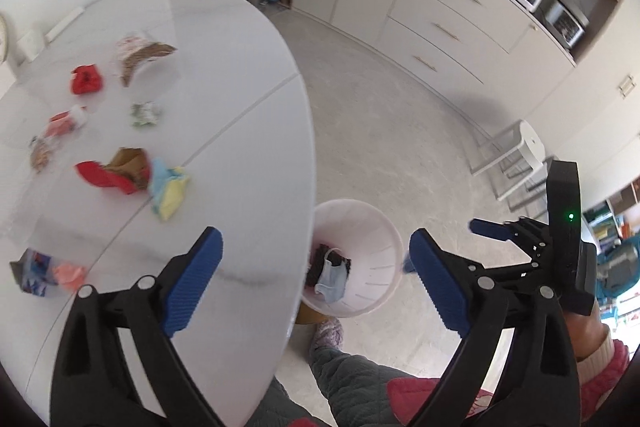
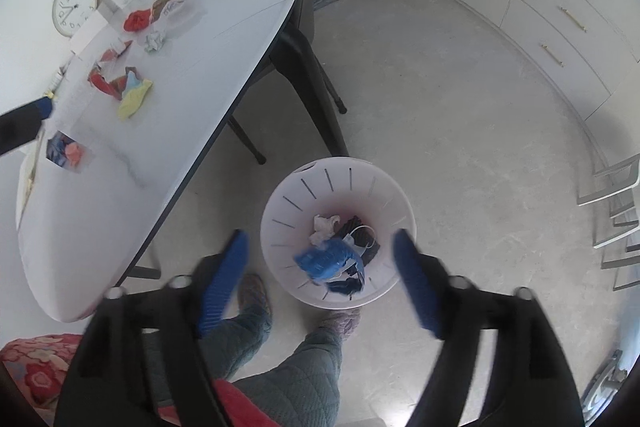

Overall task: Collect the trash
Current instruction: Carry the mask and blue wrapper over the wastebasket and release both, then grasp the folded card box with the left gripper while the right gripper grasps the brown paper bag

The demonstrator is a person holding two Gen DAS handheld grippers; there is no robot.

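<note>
A white slotted bin (image 2: 340, 165) stands on the floor beside the white table (image 2: 224, 11). It holds a tissue (image 2: 324, 225), a face mask (image 1: 332, 279) and dark scraps. My right gripper (image 2: 320, 239) hangs open over the bin. A blurred blue crumpled piece (image 2: 322, 259) lies between its fingers, and the pads do not touch it. My left gripper (image 1: 316, 239) is open and empty above the table edge. Several scraps lie on the table: a red wad (image 1: 86, 79), a brown wrapper (image 1: 140, 57), a red, brown and yellow heap (image 1: 132, 175), and a blue packet (image 1: 36, 271).
A round clock (image 2: 74, 7) leans at the table's far side. A dark chair (image 2: 312, 67) is tucked under the table beyond the bin. The person's quilted legs and slippers (image 2: 344, 319) stand next to the bin. Drawers (image 1: 452, 31) line the far wall, with a white stool (image 1: 520, 147) nearby.
</note>
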